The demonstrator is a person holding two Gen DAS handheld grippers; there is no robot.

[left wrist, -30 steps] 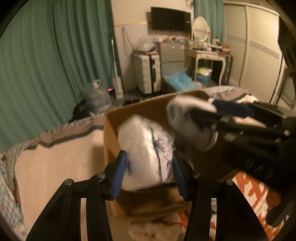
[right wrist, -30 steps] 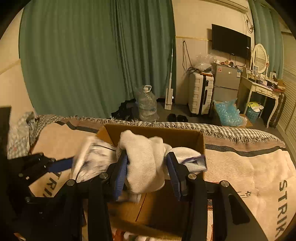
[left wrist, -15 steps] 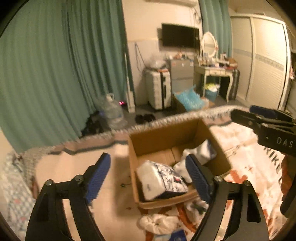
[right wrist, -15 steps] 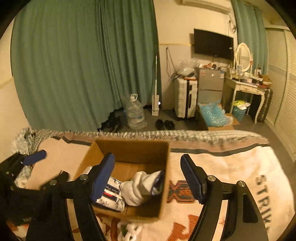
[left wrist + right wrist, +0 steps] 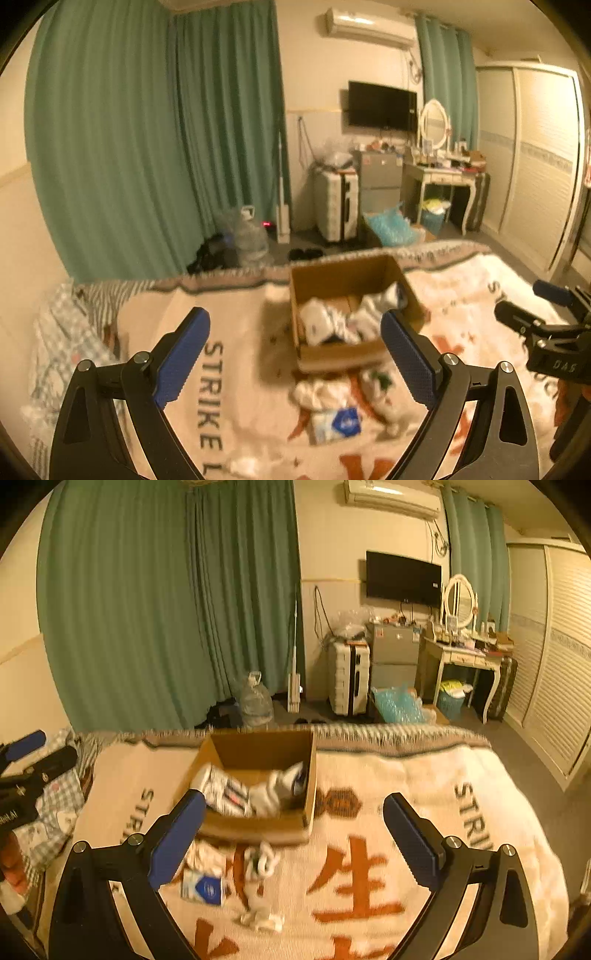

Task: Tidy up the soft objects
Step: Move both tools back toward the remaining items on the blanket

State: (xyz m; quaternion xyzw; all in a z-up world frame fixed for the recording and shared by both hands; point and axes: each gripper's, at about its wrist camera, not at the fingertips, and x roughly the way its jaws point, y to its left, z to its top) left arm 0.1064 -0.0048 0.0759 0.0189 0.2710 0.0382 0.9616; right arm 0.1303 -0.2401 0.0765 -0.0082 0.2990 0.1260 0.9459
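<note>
Bundles now boxed, beyond gripper

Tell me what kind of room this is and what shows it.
Most likely a bedroom in a home. A bed covered by a printed blanket fills the foreground, a vanity desk with an oval mirror stands by the far wall, and a wall-mounted TV hangs above a suitcase.
</note>
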